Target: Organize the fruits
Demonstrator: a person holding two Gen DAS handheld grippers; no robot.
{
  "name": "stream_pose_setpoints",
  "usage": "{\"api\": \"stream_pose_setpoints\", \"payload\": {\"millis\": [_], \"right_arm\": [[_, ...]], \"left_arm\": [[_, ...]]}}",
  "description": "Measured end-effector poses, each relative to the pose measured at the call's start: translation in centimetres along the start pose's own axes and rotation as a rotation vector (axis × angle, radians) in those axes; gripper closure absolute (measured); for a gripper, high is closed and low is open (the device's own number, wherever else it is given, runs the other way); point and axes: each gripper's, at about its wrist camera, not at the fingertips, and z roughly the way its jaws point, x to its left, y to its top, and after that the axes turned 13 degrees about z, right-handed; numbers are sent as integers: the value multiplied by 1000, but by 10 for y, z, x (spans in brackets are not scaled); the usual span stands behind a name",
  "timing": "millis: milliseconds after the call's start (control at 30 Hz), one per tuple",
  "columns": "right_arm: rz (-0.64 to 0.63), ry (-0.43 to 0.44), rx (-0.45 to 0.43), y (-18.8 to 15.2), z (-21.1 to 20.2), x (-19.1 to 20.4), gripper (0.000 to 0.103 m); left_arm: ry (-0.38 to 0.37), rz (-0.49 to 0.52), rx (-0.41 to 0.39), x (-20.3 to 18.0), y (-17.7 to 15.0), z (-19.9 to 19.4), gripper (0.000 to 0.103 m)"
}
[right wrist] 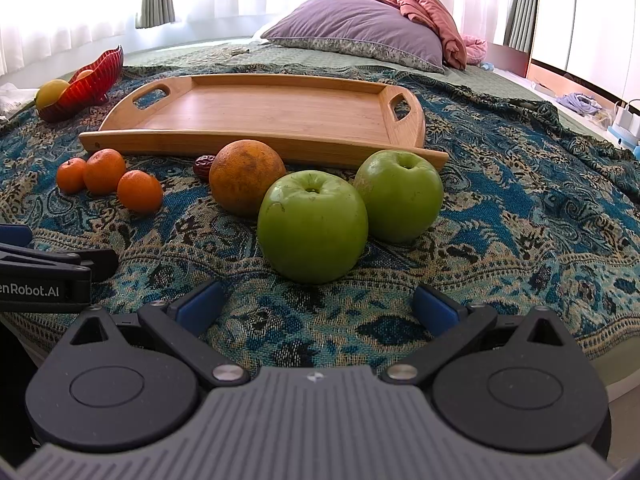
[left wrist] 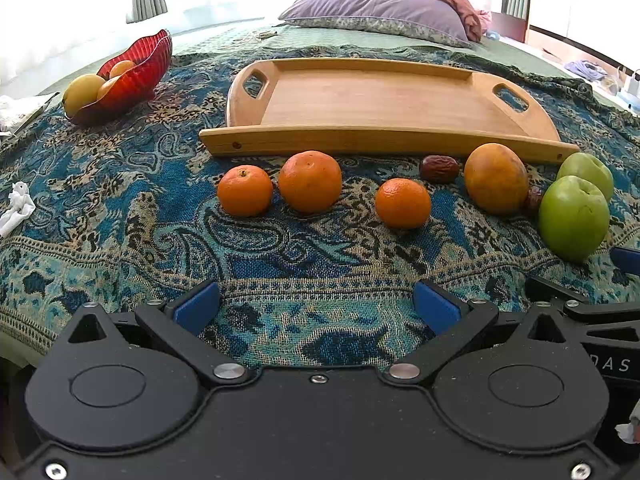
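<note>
Right now both my grippers hover low over the patterned blanket (right wrist: pixel 520 220), each spread wide and holding nothing: the left gripper (left wrist: pixel 316 306) faces the small oranges (left wrist: pixel 403 203), the right gripper (right wrist: pixel 316 306) faces the nearer green apple (right wrist: pixel 313 226). All the loose fruit lies on the blanket in front of the bare wooden tray (right wrist: pixel 272 108); a red bowl (left wrist: pixel 134 66) off to the left already holds a few pieces. I judge the apple firm, smooth and a bit heavy, so I would close across its widest part, below the stem dimple, to keep it from slipping. The big orange (right wrist: pixel 247 176) has rougher skin and should grip easily. The dates (left wrist: pixel 439 168) are small and soft. On the left gripper's side I read "enRobot.AI", partly cut off.
</note>
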Motion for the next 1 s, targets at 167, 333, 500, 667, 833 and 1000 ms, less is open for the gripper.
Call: {"api": "stream_pose_setpoints", "payload": {"millis": [167,333,500,667,833,1000], "right_arm": [[-1,0,0,0,0,0,0],[-1,-1,-1,0,0,0,0],[-2,-1,-1,0,0,0,0],[-2,-1,-1,-1,-1,0,0],[-1,-1,-3,0,0,0,0],[6,12,-25,-1,-2,-2,0]], "left_arm": [[0,1,2,-2,2,-1,0],[0,1,3,-2,2,-1,0],[0,1,3,-2,3,-1,0],[1,2,3,-2,3,-1,0],[1,2,3,-2,3,0,0],[15,7,-20,-4,0,-2,0]]}}
